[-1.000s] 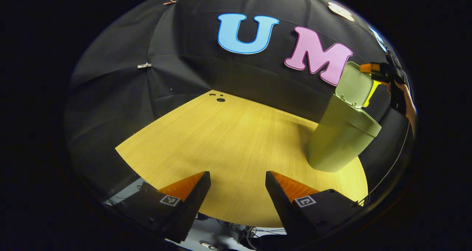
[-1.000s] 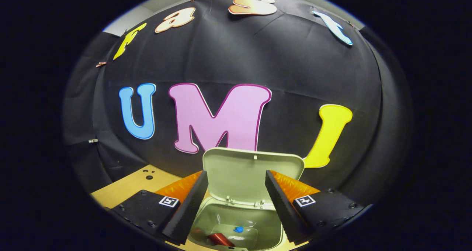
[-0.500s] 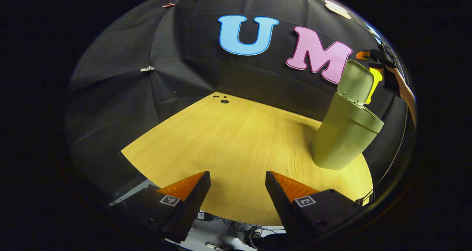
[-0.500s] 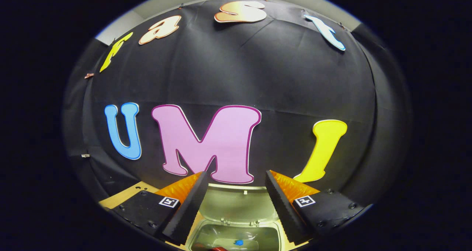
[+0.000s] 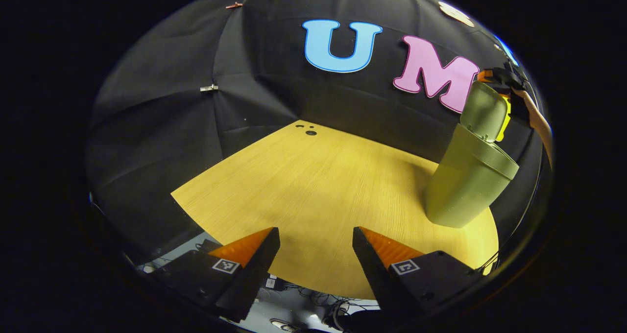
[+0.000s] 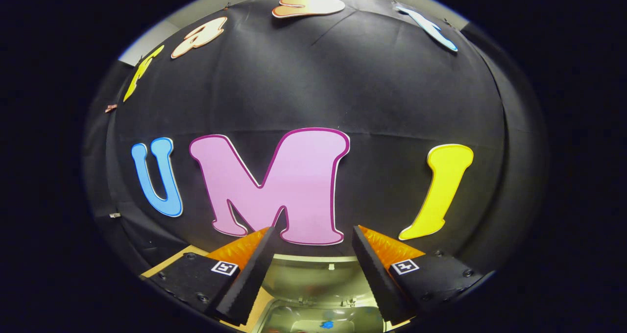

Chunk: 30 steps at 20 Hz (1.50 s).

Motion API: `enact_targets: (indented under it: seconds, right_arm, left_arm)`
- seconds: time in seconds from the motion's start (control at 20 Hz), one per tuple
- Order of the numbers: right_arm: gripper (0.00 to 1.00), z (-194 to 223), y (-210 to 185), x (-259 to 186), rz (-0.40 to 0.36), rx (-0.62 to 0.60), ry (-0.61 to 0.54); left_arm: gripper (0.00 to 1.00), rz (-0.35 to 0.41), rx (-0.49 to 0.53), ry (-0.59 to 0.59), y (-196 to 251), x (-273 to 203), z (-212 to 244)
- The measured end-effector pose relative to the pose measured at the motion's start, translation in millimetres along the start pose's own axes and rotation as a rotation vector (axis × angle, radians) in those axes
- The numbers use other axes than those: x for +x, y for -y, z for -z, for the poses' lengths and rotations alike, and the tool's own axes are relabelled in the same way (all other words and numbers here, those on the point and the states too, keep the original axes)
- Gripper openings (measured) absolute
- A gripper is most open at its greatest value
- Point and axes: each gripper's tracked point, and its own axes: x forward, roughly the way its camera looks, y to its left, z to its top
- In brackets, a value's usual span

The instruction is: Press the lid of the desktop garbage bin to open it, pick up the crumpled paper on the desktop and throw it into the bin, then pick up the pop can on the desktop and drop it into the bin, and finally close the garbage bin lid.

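Note:
A pale green garbage bin (image 5: 465,181) stands at the right side of the wooden table, its lid (image 5: 484,110) raised upright. In the left gripper view my left gripper (image 5: 316,237) hangs open over the table's near edge with nothing between its fingers. Farther off in that view, the right gripper (image 5: 499,78) and the hand holding it sit just above the lid's top edge. In the right gripper view my right gripper (image 6: 313,235) is open above the bin, with the inside of the lid (image 6: 313,274) between its fingers and the bin's opening (image 6: 318,321) below. A small blue speck (image 6: 326,324) lies inside.
The wooden table (image 5: 313,191) stretches left of the bin, with small dark holes (image 5: 308,130) near its far edge. Black cloth walls close the back and left. Cables (image 5: 313,303) and floor show below the table's near edge.
The right gripper has risen and moved forward over the lid, so less of the bin's inside shows. The left gripper view has drifted slightly left; the bin sits farther right in it.

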Motion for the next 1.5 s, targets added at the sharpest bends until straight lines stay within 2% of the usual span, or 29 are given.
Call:
enact_targets:
  seconds: [0.2,0.3,0.35,0.7,1.1,1.5]
  right_arm:
    - [0.97,6.9,-4.1,-16.4,-0.041,-0.020,-0.038]
    - [0.97,10.2,-4.2,-27.5,-0.048,-0.019,-0.063]
    - [0.97,12.8,-4.2,-34.4,-0.049,-0.017,-0.075]
    - [0.98,43.9,-4.5,-89.4,-0.018,-0.010,-0.107]
    - [0.98,102.1,-6.4,-138.1,0.026,-0.030,-0.143]
    - [0.98,154.7,0.6,-157.7,0.068,0.012,-0.190]
  left_arm:
    - [0.96,-0.004,0.002,0.021,8.8,2.8,-11.3]
    - [0.99,0.036,0.020,0.027,18.1,2.8,-18.8]
    - [0.96,0.054,0.044,0.032,19.7,3.2,-24.2]
    - [0.96,0.231,0.256,0.071,30.6,17.5,-54.0]
    - [0.96,0.371,0.305,0.051,39.7,26.9,-43.2]
    - [0.96,0.418,0.336,0.047,38.0,28.6,-41.9]
